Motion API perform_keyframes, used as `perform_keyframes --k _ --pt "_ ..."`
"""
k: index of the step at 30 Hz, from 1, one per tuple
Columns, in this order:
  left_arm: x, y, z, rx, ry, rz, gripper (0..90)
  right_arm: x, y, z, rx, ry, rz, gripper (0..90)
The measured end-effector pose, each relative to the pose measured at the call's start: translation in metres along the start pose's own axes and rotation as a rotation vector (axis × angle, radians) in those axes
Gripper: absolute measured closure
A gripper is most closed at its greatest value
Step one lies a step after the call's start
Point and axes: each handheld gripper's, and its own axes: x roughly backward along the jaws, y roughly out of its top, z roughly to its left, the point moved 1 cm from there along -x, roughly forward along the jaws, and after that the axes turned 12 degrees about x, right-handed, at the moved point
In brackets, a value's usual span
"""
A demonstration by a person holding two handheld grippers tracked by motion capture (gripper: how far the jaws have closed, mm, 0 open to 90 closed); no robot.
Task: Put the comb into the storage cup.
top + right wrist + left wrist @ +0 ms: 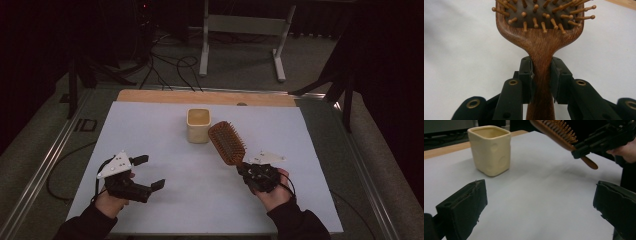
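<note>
A wooden paddle hairbrush (pixel 227 142) with wooden bristles is held above the white table, bristles up, head toward a cream square cup (pixel 198 125). My right gripper (pixel 248 169) is shut on the brush's handle (pixel 541 75), both pads pressed against its neck. In the left gripper view the hairbrush (pixel 559 131) hangs at the upper right, gripped by the other gripper, and the cup (pixel 490 150) stands upper left. My left gripper (pixel 148 172) is at the table's left front, open wide with nothing between its jaws.
A white sheet (pixel 150 135) covers the table, with a bare wooden strip (pixel 150 96) along its far edge. Metal rails run along both sides. Cables and a white frame stand on the floor beyond.
</note>
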Motion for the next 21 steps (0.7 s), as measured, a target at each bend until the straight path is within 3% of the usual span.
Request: perform_keyframes --k 14,21 --pt "-0.017 0.041 -0.012 0.012 -0.027 0.009 0.0 0.002 0.002 0.002 0.008 0.001 -0.004 73.5" --pt "-0.028 0.057 -0.012 0.044 -0.027 0.013 0.0 0.001 0.002 0.002 0.011 0.001 0.003 73.5"
